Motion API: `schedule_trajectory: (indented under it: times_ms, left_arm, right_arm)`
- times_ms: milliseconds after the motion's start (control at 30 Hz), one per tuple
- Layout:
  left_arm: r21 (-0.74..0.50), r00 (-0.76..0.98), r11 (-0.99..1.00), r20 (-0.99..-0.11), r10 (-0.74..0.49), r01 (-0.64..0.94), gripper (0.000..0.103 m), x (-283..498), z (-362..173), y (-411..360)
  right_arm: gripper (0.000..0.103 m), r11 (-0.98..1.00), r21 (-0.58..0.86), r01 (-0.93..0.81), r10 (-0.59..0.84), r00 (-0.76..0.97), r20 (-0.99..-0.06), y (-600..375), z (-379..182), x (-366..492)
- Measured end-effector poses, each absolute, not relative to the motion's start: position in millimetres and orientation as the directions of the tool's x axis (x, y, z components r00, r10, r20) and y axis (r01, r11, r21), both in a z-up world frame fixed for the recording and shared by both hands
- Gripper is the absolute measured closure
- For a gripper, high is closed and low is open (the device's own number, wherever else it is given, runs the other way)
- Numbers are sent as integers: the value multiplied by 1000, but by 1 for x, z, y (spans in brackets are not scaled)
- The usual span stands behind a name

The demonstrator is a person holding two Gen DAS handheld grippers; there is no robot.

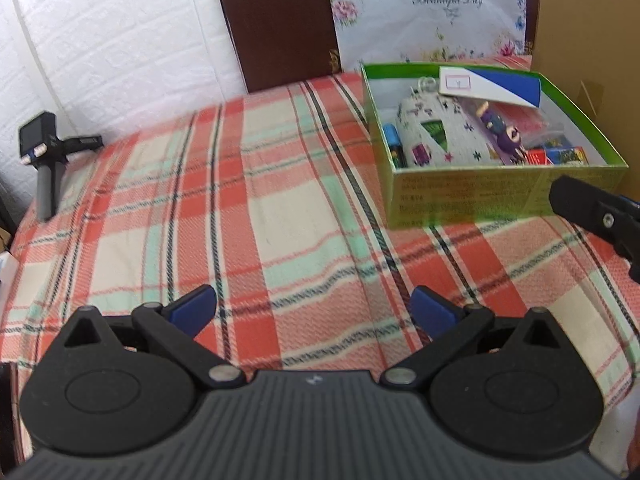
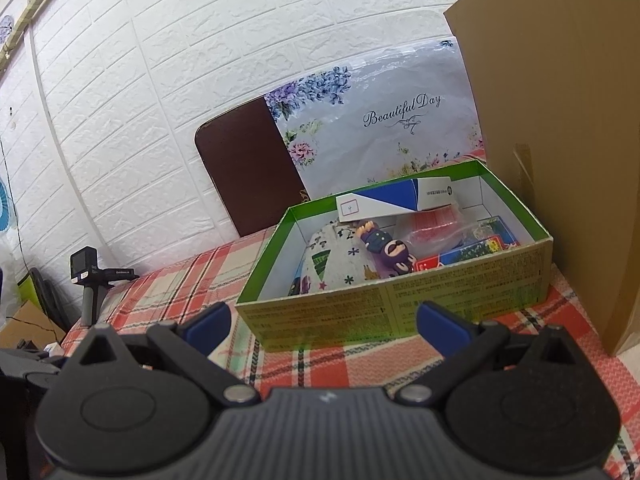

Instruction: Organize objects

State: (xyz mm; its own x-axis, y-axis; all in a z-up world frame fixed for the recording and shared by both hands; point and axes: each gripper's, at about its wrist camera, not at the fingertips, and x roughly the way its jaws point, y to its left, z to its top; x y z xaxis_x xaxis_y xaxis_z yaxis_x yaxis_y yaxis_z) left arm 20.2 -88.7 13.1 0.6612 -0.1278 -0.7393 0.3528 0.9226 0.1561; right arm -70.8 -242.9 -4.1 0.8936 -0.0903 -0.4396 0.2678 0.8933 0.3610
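A green cardboard box [image 1: 472, 194] [image 2: 400, 304] sits on the plaid tablecloth [image 1: 248, 208] at the far right. Inside lie a white patterned pouch [image 1: 440, 132] [image 2: 336, 260], a purple figurine [image 1: 506, 132] [image 2: 390, 250], a white-and-blue carton [image 1: 496, 86] [image 2: 392, 200] and small colourful packs [image 1: 560, 155]. My left gripper [image 1: 314, 308] hovers open over bare cloth, with nothing between its blue fingertips. My right gripper [image 2: 324, 322] stands open just before the box's near wall, holding nothing. Part of the right gripper [image 1: 600, 216] shows at the edge of the left wrist view.
A small camera on a handle [image 1: 44, 160] [image 2: 90, 280] stands at the table's left edge. A brown chair back [image 1: 280, 20] and a floral bag [image 1: 428, 12] rise behind the table. A tall cardboard sheet [image 2: 560, 160] stands right of the box.
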Motion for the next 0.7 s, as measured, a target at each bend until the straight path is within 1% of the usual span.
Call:
schedule_trajectory:
  times_ms: [333,700]
  left_arm:
    - [113,595,921,-791,-145,374,0,25,4,-91]
    - [108,569,919,-810,-140,379,0,27,-2,-93]
  right_arm:
    - [0,889,365,275,-90,888,-450,-245,-8,-69]
    - [0,885,369,284,-92,883,-461,-246,-11,-67]
